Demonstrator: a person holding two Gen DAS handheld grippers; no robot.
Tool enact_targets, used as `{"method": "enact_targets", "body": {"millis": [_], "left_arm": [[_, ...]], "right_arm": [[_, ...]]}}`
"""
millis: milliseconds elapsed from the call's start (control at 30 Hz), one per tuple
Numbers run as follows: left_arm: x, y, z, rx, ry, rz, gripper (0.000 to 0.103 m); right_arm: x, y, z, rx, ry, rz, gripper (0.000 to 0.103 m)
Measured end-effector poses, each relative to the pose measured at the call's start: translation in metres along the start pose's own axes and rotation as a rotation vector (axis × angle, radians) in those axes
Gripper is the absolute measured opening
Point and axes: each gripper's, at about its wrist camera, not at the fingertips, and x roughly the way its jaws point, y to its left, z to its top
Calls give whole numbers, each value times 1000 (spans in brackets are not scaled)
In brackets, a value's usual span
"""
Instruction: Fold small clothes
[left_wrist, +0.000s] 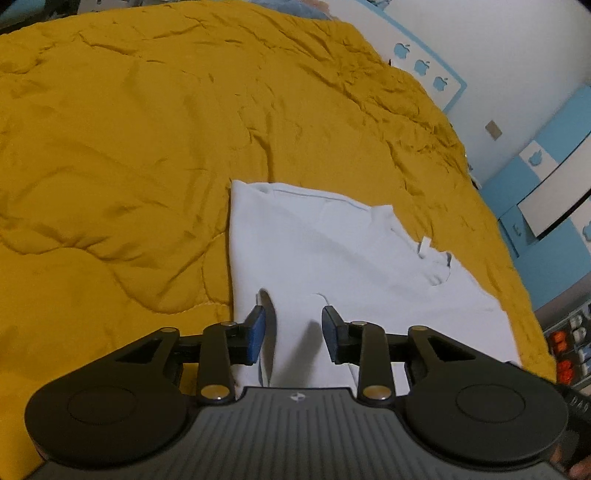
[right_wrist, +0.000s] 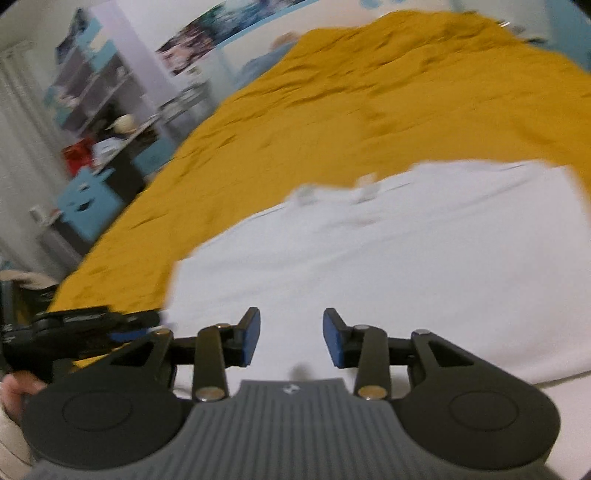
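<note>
white shirt (left_wrist: 332, 258) lies flat on the yellow quilt (left_wrist: 129, 147), partly folded, likely spread so edges can be pinched for the next fold; left gripper (left_wrist: 293, 334) over its near left edge, jaws part open, a cloth ridge between them, pads not pressing; right gripper (right_wrist: 291, 338) over the near hem, jaws apart, holding nothing

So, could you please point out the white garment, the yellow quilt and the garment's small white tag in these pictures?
white garment (left_wrist: 332, 251): left wrist view, on the flat middle of the cloth.
yellow quilt (left_wrist: 129, 129): left wrist view, on bare wrinkled fabric left of the garment.
small white tag (left_wrist: 424, 246): left wrist view, on the tag by the neckline.
</note>
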Motion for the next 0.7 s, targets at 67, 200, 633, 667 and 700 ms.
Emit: {"method": "enact_targets", "body": {"millis": [67, 200, 633, 667, 700], "left_arm": [[3, -2, 0, 11, -12, -10, 7], [-4, -13, 4, 55, -67, -22, 4], [-3, -24, 14, 99, -62, 43, 4], [-4, -25, 15, 95, -73, 34, 3], [-8, -25, 15, 89, -94, 22, 3]], "right_arm": [[-12, -29, 7, 5, -21, -64, 36], [-33, -92, 24, 37, -79, -220, 42], [10, -238, 97, 368, -90, -241, 22], [19, -241, 98, 393, -81, -213, 0], [20, -243, 98, 397, -81, -201, 0]]}}
